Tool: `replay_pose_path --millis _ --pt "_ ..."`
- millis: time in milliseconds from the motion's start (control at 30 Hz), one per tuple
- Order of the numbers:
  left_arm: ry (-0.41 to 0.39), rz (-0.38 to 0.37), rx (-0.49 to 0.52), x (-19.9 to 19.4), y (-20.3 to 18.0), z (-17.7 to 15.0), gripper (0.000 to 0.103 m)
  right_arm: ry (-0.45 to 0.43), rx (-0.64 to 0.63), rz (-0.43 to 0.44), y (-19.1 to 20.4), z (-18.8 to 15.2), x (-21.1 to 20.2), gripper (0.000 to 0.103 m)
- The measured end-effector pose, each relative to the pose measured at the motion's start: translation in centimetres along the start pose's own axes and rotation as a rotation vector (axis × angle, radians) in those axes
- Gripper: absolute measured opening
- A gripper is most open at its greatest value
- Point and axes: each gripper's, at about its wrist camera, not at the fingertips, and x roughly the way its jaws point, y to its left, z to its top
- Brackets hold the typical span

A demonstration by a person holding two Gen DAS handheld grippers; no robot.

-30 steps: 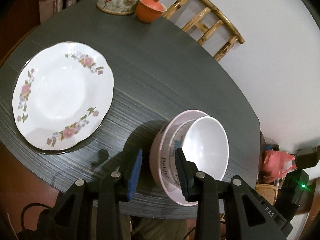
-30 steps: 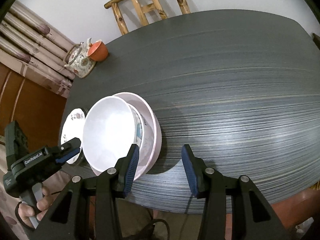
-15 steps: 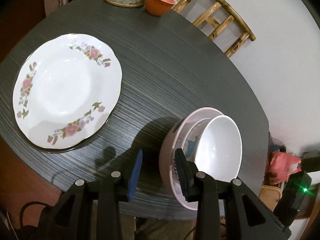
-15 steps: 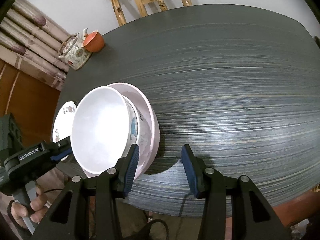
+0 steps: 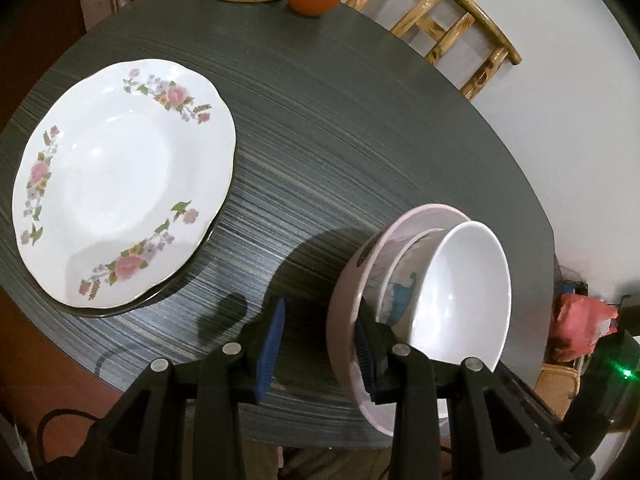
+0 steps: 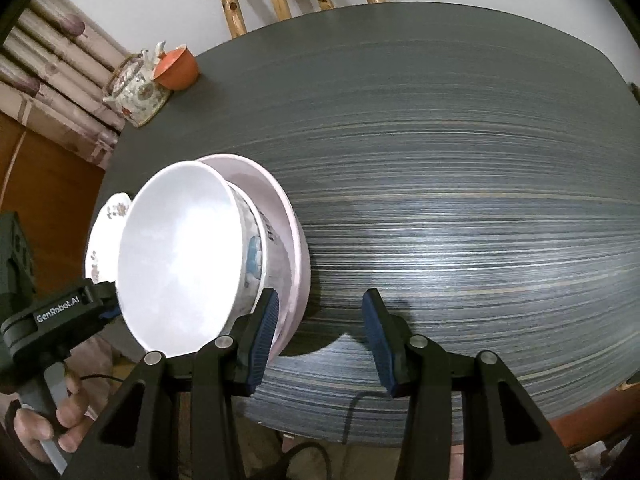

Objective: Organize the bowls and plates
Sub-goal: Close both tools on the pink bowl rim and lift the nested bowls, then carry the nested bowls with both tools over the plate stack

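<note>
Nested bowls (image 5: 432, 292) have tilted further; both grippers, left gripper (image 5: 320, 344) and right gripper (image 6: 320, 336), gape apart.

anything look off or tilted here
Yes: the nested bowls are tipped steeply, the white bowl facing sideways inside the pink bowl, near the table edge. The floral plate lies flat. Nothing spilled or broken.

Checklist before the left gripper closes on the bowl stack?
1. Left gripper open: ok.
2. Its fingers on either side of the pink bowl wall: looks so, but depth cannot tell.
3. White bowl nested in patterned bowl, inside pink bowl: ok.
4. Right gripper open: ok. Clear of pink bowl: cannot tell.
5. Flowered plate bare: ok.
6. Stack flat on table: cannot tell.
</note>
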Motion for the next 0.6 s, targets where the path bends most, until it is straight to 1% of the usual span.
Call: replay_pose_path --millis 100,333,400,467,533,600 --pt "0.003 0.003 0.001 0.3 0.0 0.2 0.034 0.014 -0.002 -0.005 0.0 0.1 0.6 0.042" --pt "-0.005 0.013 0.011 0.5 -0.6 0.7 0.034 0.012 0.002 -0.022 -0.1 1.0 1.3 0.041" --pt "-0.010 0.014 0.011 0.5 -0.6 0.7 0.033 0.006 0.011 -0.013 -0.2 1.3 1.3 0.038" --pt "-0.010 0.001 0.012 0.6 -0.7 0.8 0.026 0.006 0.016 -0.003 -0.2 1.4 1.4 0.034" --pt "-0.011 -0.010 0.031 0.5 -1.0 0.7 0.014 0.005 0.033 0.024 -0.2 1.3 1.4 0.026" --pt "-0.012 -0.018 0.043 0.5 -1.2 0.7 0.007 0.002 0.048 0.049 -0.2 1.2 1.3 0.017"
